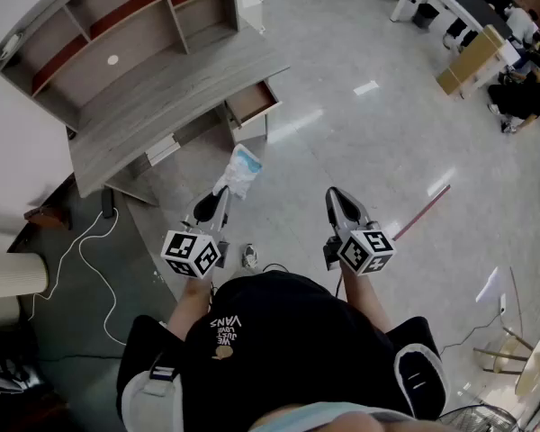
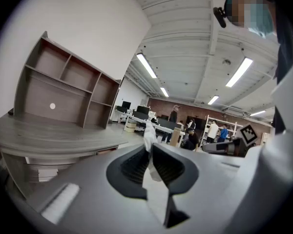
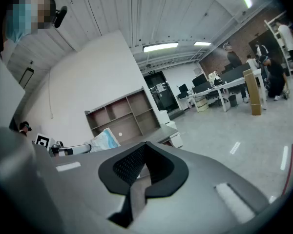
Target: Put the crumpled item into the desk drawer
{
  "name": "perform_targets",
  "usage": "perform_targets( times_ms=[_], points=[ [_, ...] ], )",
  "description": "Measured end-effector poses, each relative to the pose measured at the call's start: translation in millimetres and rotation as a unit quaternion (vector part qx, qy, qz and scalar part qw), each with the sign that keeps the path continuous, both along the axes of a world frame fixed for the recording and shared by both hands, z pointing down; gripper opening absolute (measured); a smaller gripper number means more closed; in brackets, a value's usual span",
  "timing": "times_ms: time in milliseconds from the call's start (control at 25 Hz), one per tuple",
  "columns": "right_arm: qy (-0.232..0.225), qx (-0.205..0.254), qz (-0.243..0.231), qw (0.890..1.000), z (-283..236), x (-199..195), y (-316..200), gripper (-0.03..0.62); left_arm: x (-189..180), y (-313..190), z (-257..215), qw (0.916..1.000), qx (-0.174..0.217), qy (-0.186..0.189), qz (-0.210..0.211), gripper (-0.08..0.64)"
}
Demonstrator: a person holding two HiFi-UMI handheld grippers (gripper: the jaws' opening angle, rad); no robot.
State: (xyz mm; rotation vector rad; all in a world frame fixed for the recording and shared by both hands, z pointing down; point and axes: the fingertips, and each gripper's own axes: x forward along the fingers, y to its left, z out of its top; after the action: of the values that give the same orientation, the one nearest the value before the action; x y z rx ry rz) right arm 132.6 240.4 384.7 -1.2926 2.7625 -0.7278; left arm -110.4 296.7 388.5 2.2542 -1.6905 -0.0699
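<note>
The crumpled item [image 1: 240, 169], a white and pale blue wad, sticks out of my left gripper [image 1: 222, 193], which is shut on it above the floor in front of the desk. In the left gripper view the white wad [image 2: 149, 132] is pinched between the closed jaws of the left gripper [image 2: 149, 148]. The grey desk [image 1: 162, 88] with a shelf unit stands at the upper left, and its drawer [image 1: 251, 103] is pulled open at the right end. My right gripper [image 1: 335, 193] is shut and empty beside the left one. The right gripper view shows its own jaws [image 3: 144, 146] closed and the wad [image 3: 105, 139] at left.
A white cable [image 1: 81, 241] trails over the dark mat left of me. A red stick [image 1: 423, 212] lies on the grey floor at right. A cardboard box [image 1: 472, 59] and office desks with people stand far right. A small object [image 1: 249, 256] lies by my feet.
</note>
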Motion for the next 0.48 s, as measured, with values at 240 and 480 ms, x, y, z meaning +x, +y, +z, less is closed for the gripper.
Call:
perform_targets(
  times_ms=[240,480],
  points=[
    [-0.035,0.011,0.013,0.999,-7.4,-18.3,-13.9,0.002,-19.4,-15.3,6.8,0.9999,-0.007,0.005,0.012,0.078],
    [-0.023,0.023,0.052,0.998,-7.4,-34.8,-23.3,0.003,-44.2,-35.9,14.1,0.9991,-0.014,0.01,0.038,0.078]
  ],
)
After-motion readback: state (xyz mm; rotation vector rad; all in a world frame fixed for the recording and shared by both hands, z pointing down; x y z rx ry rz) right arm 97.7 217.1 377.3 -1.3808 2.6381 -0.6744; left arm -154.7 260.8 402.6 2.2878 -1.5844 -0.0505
